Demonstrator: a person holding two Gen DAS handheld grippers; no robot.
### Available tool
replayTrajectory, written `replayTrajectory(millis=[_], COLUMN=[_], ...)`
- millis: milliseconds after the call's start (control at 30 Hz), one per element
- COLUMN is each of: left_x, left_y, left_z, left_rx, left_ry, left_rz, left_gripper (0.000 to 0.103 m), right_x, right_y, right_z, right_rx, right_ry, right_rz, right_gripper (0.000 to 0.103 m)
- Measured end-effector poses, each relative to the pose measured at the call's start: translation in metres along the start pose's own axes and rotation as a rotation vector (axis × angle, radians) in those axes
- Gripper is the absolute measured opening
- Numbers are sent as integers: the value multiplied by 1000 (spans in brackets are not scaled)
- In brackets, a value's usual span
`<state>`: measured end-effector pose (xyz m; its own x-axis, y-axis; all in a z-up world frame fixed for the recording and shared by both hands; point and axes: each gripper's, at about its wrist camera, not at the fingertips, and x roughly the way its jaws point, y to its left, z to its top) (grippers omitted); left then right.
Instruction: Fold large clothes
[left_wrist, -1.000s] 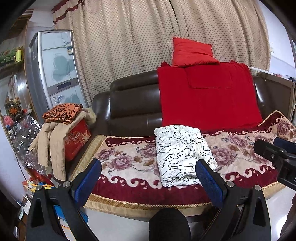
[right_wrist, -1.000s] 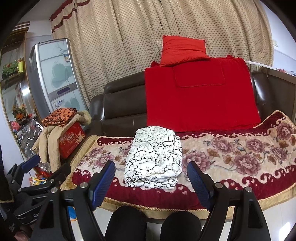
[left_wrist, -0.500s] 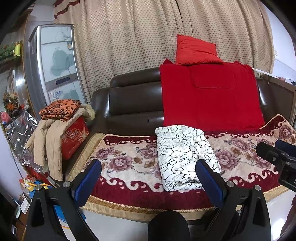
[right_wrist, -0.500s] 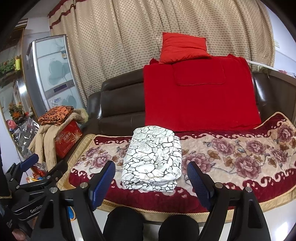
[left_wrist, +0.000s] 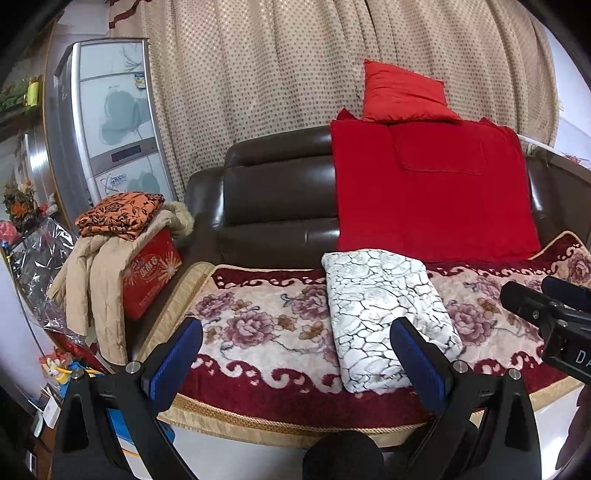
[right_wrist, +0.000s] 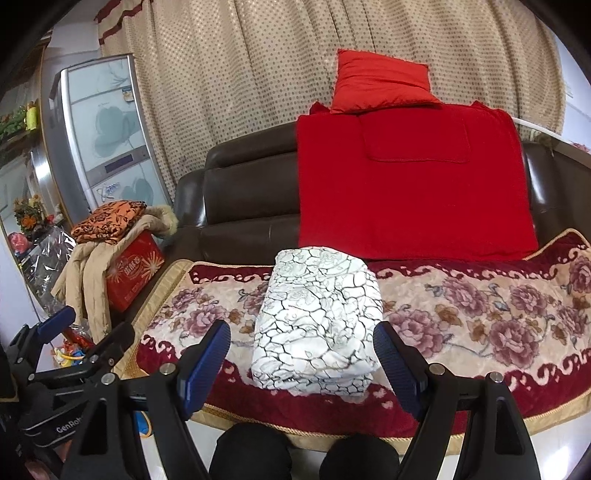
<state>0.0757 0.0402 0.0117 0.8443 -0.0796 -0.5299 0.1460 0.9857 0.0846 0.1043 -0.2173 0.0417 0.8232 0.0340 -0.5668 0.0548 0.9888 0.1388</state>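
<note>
Both grippers, left gripper (left_wrist: 295, 354) and right gripper (right_wrist: 301, 350), gape empty.
White folded garment (right_wrist: 319, 321) lies near my sofa's (right_wrist: 243, 206) front edge; I'd square up, then pinch its near corners evenly.

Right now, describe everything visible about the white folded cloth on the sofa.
The white folded cloth is a thick, soft-looking bundle, white with black crackle lines and faint rose shapes. It is folded into a neat rectangle, with layered edges stacked at its near end. It lies flat on the floral sofa cover, nothing else touching it.
</note>
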Motion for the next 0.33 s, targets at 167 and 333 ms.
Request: replayTrajectory(millis=[167, 333], left_x=[9, 20], left_y=[2, -1], left_z=[5, 8], left_rx=[-3, -10], left_ry=[-5, -16], left_rz=[-2, -23], left_gripper=[101, 101], right_x=[13, 29], right_y=[2, -1], right_z=[9, 12], right_rx=[-5, -8], right_ry=[2, 22], right_rz=[15, 30], right_gripper=[83, 83])
